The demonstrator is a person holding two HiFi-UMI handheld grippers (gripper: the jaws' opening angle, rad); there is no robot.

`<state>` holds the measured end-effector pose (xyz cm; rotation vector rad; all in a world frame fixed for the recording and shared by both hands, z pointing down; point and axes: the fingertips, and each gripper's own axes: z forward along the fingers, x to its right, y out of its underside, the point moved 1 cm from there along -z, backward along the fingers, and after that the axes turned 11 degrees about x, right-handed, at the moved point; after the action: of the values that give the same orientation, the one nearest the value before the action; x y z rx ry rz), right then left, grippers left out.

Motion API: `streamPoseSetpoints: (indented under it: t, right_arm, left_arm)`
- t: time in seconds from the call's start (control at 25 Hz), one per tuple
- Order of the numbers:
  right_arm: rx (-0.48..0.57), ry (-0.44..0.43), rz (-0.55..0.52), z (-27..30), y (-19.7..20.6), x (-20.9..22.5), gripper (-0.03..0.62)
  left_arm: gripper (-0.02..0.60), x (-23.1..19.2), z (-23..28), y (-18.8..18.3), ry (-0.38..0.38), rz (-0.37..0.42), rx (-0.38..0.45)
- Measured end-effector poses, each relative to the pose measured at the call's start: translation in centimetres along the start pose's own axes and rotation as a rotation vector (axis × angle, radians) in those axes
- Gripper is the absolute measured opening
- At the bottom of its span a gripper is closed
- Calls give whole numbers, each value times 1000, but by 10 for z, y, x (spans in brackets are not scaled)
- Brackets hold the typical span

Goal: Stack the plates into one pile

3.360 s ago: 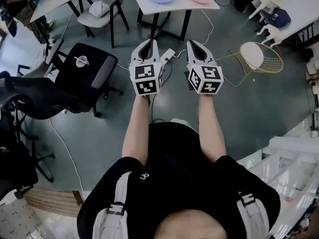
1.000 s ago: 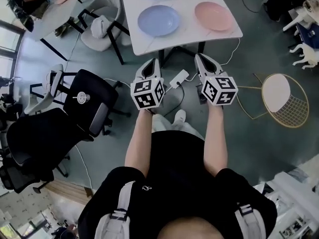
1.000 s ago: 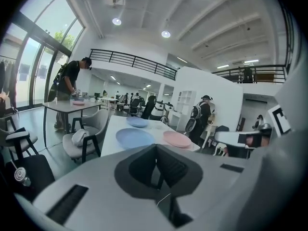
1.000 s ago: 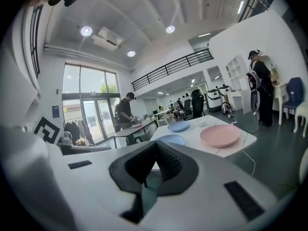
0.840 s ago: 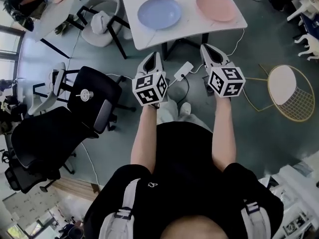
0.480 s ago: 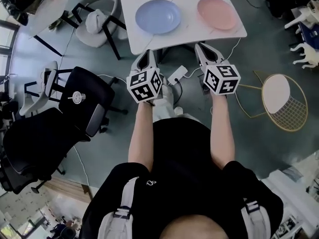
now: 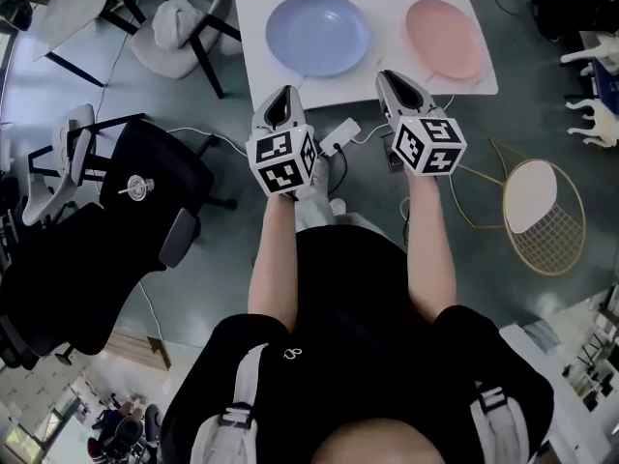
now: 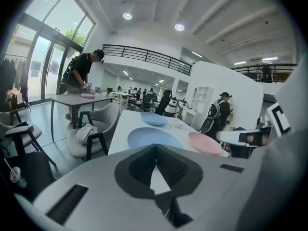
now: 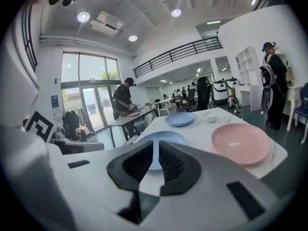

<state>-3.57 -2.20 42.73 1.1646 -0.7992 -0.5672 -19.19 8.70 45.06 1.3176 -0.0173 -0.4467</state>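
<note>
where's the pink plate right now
In the head view the pink plate lies at the top right, on the white table near its right edge, with the nearer blue plate to its left.

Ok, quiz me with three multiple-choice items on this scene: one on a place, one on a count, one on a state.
1. Where is the pink plate?
A) on a blue plate
B) on the white table, beside the near blue plate
C) on the floor

2. How many blue plates are on that table?
A) one
B) two
C) four

3. The left gripper is:
A) shut, empty
B) wide open
C) clamped on a plate

Answers:
1. B, it lies apart, right of the near blue plate.
2. B, the far blue plate lies behind the near one.
3. A, its view shows the jaws together with nothing between.
</note>
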Motion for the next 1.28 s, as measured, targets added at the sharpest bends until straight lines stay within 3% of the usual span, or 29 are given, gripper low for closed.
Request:
streamPoseSetpoints:
  t: [0.48,0.6,0.84,1.28]
  right_arm:
    - [-141,122,98,67,57,45,100]
    - [-167,165,117,75,68,58,115]
    - [-214,223,167,95,83,73,144]
    - [-290,310,152,122,101,86,119]
  left_arm:
    - [19,-52,75,16,-62,30,-105]
    - [103,-61,90,25,-58,9,-145]
    - [120,-77,113,32,-58,-29,-191]
    - [121,-101,150,49,-16,-16,-296]
